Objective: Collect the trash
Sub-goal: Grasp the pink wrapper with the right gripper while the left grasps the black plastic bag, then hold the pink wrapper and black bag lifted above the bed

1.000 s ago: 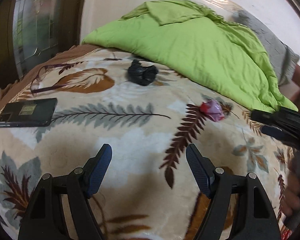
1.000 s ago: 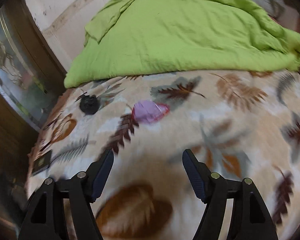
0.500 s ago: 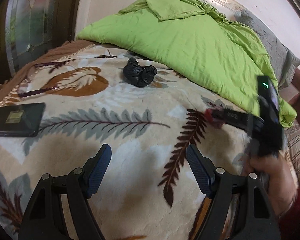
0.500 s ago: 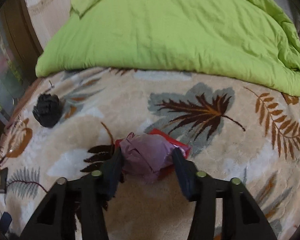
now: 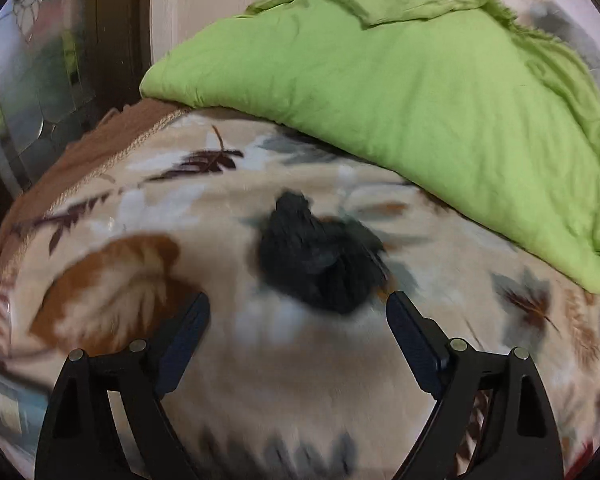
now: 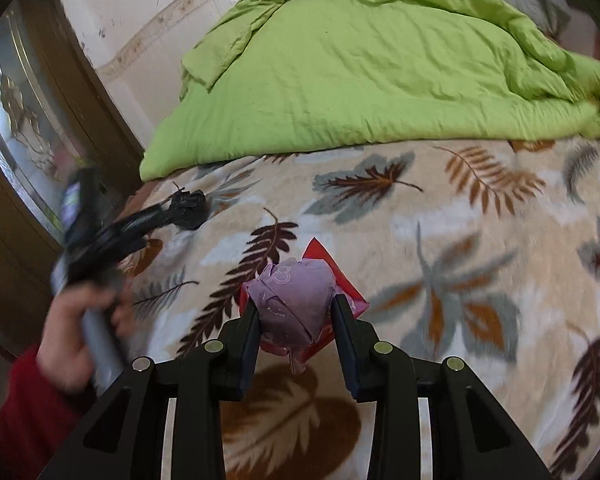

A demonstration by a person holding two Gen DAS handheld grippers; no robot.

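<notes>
Only our right wrist view shows the left hand in a red sleeve, angled down at the black crumpled bag on the leaf-print blanket. Our left gripper fingers are opening, the bag just ahead, untouched. Right gripper fingers are closing on the purple wrapper wad. The green duvet borders the far side, open blanket rightward
</notes>
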